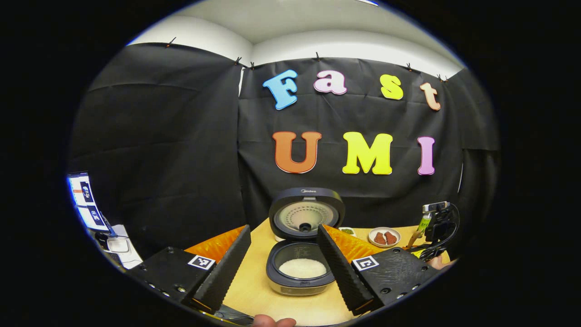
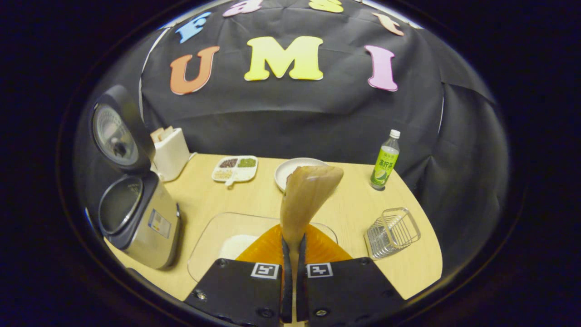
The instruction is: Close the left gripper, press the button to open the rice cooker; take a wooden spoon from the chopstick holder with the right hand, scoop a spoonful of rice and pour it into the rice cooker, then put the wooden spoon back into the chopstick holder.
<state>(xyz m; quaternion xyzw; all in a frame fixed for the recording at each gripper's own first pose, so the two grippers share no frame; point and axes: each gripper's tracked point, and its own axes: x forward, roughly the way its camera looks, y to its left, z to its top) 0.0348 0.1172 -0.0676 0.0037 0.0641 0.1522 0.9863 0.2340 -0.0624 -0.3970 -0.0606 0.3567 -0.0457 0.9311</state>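
Holding my left gripper (image 1: pixel 283 268) spread wide over the open cooker (image 1: pixel 300 268), rice in its pot, lid upright, in the right gripper view my right gripper (image 2: pixel 293 272) pinching the spoon (image 2: pixel 306 197) handle, bowl raised above a clear tray (image 2: pixel 213 236), cooker at left.

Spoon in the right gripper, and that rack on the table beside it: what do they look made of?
The spoon, clamped by the right gripper, looks like pale wood with a smooth matte finish: tan, faintly streaked, no glare. The rack looks like bright metal wire, probably chrome or steel: thin silvery see-through bars. The table under them looks like light wood or laminate; I cannot tell which.
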